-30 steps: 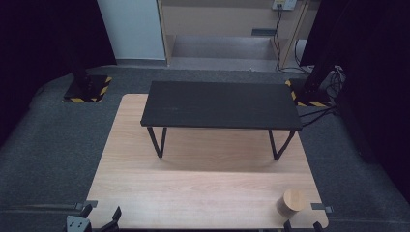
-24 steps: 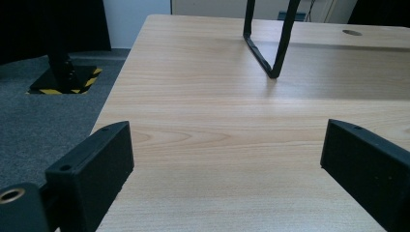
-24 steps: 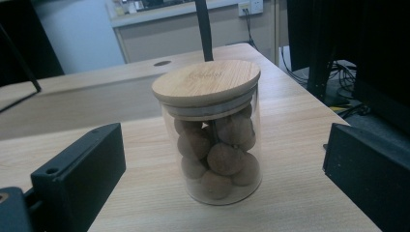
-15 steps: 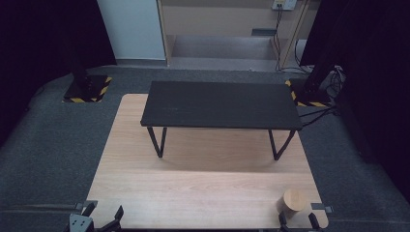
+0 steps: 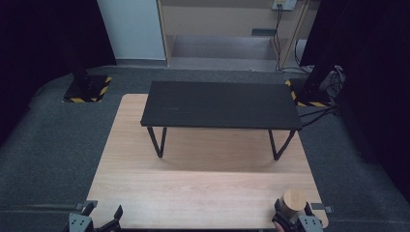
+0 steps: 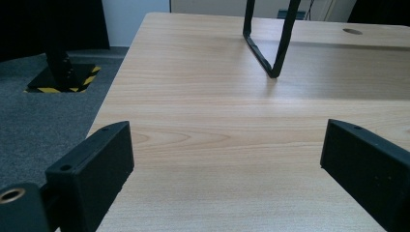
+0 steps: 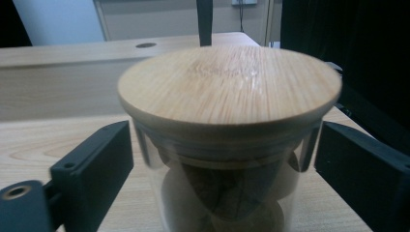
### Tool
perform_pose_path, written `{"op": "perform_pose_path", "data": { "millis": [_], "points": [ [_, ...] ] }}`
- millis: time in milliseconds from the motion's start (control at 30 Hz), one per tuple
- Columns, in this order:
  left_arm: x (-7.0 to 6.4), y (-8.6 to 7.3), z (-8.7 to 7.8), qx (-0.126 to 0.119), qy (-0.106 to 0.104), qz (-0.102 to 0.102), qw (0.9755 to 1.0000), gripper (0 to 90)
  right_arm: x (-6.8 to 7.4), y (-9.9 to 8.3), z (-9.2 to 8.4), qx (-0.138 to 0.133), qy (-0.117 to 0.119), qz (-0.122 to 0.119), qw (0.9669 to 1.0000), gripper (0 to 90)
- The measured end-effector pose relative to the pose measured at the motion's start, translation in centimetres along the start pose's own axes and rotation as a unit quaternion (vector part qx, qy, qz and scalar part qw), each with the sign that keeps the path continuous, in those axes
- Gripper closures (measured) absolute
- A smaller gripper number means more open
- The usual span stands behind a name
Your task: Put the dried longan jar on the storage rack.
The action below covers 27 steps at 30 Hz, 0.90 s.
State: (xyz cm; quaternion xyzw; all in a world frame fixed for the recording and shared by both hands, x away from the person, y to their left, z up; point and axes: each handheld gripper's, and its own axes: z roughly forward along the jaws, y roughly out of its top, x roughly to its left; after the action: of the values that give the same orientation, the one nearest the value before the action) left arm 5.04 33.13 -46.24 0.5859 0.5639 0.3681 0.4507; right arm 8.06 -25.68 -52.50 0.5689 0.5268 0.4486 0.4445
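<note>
From above, the jar (image 5: 294,203) reads as a small wooden-topped cylinder at the near right corner of the light wood table (image 5: 203,193), with the right gripper (image 5: 293,218) behind it. The right gripper view adds detail: glass walls, bamboo lid (image 7: 229,84), brown contents inside. There the jar stands between the two black jaws, a slim gap on either side; the jaws have just been closing, pads not yet pressing. The left gripper (image 5: 102,218) sits at the near left corner, jaws spread wide over bare wood, with one leg of the black bench (image 6: 270,43) ahead.
</note>
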Motion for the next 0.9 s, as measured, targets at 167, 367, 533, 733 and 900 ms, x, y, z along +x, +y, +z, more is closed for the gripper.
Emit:
{"op": "perform_pose_path", "data": {
  "millis": [167,367,533,733,900],
  "points": [
    [0.1,-0.1,-0.1,-0.003,0.005,-0.004,1.0,3.4,0.3,0.2,0.0,-0.002,-0.007,-0.008,0.9999,25.4],
    [0.1,-0.2,-0.1,0.0,0.002,-0.002,1.0,3.5,0.5,1.1,-0.6,0.005,-0.005,0.0,1.0,25.8],
    [0.0,-0.1,-0.1,-0.001,-0.002,-0.002,1.0,3.5,0.7,3.7,-1.9,-0.005,0.015,0.002,0.9999,25.8],
    [0.0,0.0,0.1,-0.003,-0.008,-0.002,1.0,3.5,0.8,8.4,-2.3,-0.017,0.052,0.003,0.9985,25.9],
    [0.1,0.0,0.0,-0.005,-0.012,-0.003,0.9999,3.5,1.2,12.5,-1.8,-0.03,0.08,-0.006,0.9964,25.9]
  ]
}}
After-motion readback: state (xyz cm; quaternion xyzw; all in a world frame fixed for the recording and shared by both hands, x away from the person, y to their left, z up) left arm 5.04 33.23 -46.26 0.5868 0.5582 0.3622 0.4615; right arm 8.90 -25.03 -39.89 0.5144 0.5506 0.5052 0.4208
